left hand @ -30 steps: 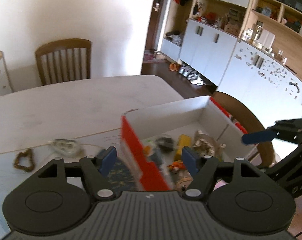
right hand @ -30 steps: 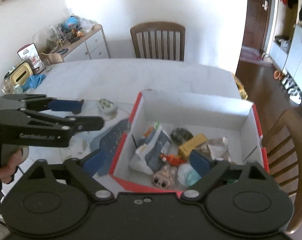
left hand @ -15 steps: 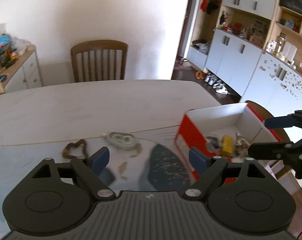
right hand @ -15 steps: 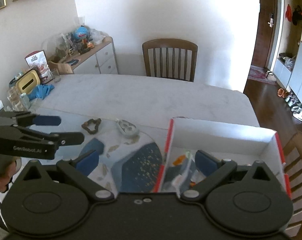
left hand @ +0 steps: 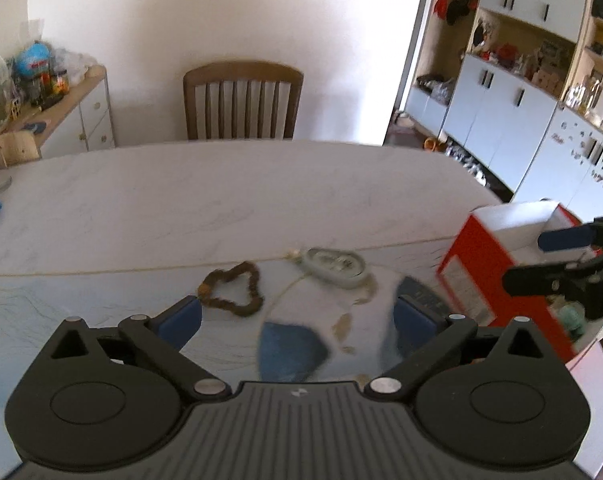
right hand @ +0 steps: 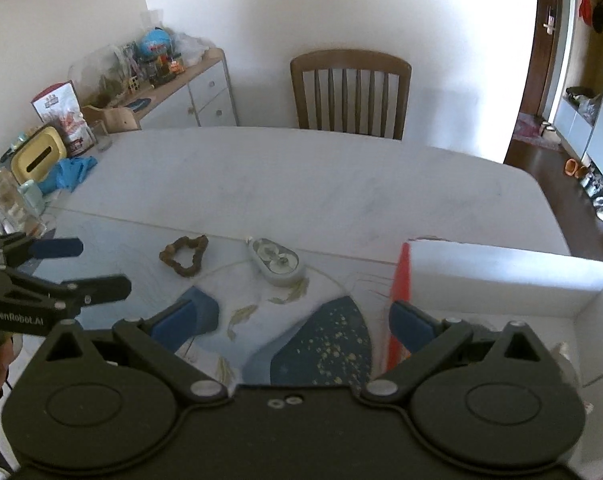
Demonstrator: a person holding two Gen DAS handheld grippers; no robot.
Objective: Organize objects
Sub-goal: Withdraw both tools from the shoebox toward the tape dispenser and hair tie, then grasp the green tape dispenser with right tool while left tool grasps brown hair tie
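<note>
A brown bead bracelet lies on the table, just ahead of my open, empty left gripper. A grey oval gadget lies to its right. A red and white cardboard box stands at the right edge. In the right wrist view the bracelet and gadget lie ahead of my open, empty right gripper, with the box at the right. The left gripper shows at the left there. The right gripper reaches in over the box in the left wrist view.
A blue-patterned mat covers the near table. A wooden chair stands at the far side. Blue gloves, a yellow box and glasses sit at the table's left end. A cluttered sideboard lines the left wall.
Both grippers have swung left, away from the box, so the bracelet and gadget now lie centred ahead. Both stay open and empty.
</note>
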